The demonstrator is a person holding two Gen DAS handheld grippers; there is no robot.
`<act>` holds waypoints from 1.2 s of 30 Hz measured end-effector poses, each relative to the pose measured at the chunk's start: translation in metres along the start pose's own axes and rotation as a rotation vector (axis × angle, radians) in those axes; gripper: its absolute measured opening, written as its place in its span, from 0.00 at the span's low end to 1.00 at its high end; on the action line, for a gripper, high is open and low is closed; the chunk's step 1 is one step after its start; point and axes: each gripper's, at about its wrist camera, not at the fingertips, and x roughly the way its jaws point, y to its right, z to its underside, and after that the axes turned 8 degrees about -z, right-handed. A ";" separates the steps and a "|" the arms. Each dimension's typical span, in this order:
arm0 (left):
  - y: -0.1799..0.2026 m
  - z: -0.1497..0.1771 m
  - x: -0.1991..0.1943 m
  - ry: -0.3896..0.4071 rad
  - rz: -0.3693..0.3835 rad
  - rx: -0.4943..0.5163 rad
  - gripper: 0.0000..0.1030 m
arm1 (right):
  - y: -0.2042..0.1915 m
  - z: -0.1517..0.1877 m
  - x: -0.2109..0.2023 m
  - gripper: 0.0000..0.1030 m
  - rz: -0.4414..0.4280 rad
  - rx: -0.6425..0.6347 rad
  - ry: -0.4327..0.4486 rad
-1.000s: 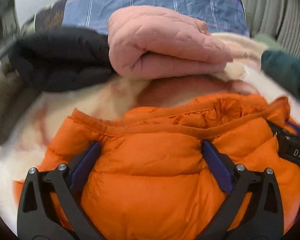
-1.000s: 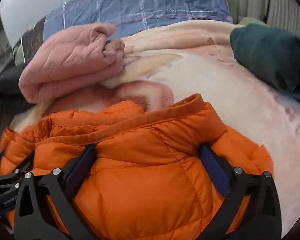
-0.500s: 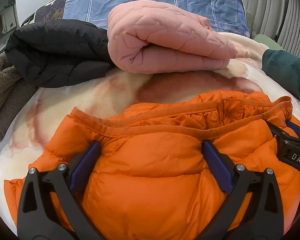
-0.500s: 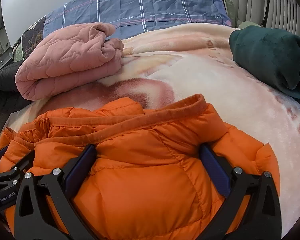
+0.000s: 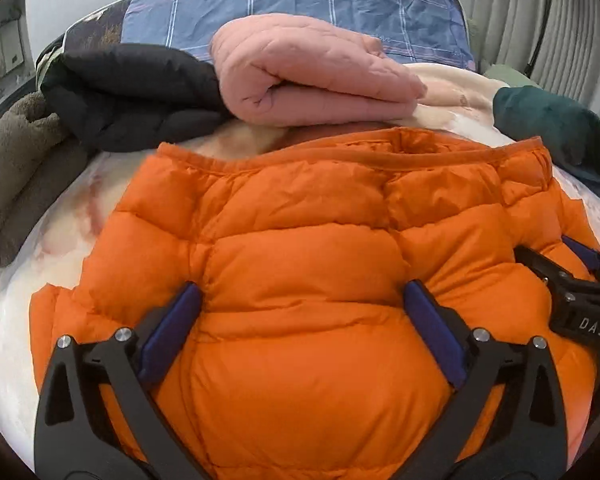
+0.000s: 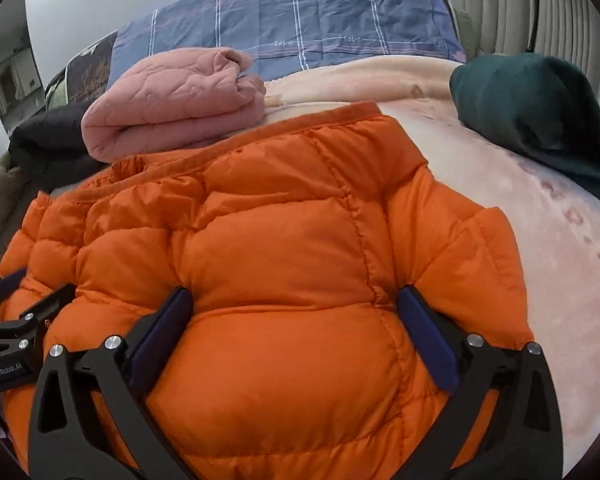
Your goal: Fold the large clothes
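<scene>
An orange puffer jacket (image 5: 300, 232) lies on the cream blanket (image 5: 60, 216) of a bed; it also fills the right wrist view (image 6: 276, 248). My left gripper (image 5: 300, 304) has its jaws wide apart, pressed into the jacket's padding on the left part. My right gripper (image 6: 288, 304) stands the same way on the right part, jaws wide with a bulge of padding between them. The right gripper shows at the right edge of the left wrist view (image 5: 572, 292); the left gripper shows at the left edge of the right wrist view (image 6: 12, 320).
A folded pink quilted garment (image 5: 308, 80) lies just beyond the jacket, also in the right wrist view (image 6: 172, 104). A black jacket (image 5: 132, 96) and a grey fleece (image 5: 16, 176) lie at the left. A dark green garment (image 6: 532, 120) lies at the right. A blue plaid pillow (image 6: 300, 24) is behind.
The jacket's far part has swung up and away toward the pink garment, showing more quilted panels. Both grippers stay pressed into it, jaws unchanged.
</scene>
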 end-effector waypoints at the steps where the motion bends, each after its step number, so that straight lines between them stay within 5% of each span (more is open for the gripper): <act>1: 0.004 0.000 -0.001 0.005 -0.021 0.014 0.98 | -0.001 0.000 0.000 0.99 0.006 -0.007 0.002; 6: -0.004 0.008 -0.028 0.019 -0.024 -0.010 0.98 | -0.001 0.010 -0.044 0.97 -0.062 0.001 0.059; 9: -0.013 0.024 -0.068 0.065 0.068 0.000 0.98 | -0.013 0.035 -0.081 0.97 -0.125 -0.040 0.086; 13: 0.000 0.054 -0.055 0.053 0.013 0.098 0.98 | -0.018 0.069 -0.056 0.99 -0.052 -0.097 0.015; 17: 0.009 0.058 -0.049 0.071 -0.043 0.120 0.98 | -0.020 0.064 -0.048 0.99 -0.027 -0.097 -0.003; 24: -0.017 0.077 -0.097 0.093 0.057 0.048 0.98 | -0.018 0.082 -0.111 0.99 -0.093 -0.066 0.067; 28: -0.020 0.099 -0.107 0.116 0.032 0.122 0.98 | -0.013 0.103 -0.091 0.99 -0.058 -0.105 -0.039; 36: -0.049 0.108 -0.129 0.133 0.075 0.052 0.98 | -0.026 0.100 -0.134 0.99 -0.074 -0.154 0.067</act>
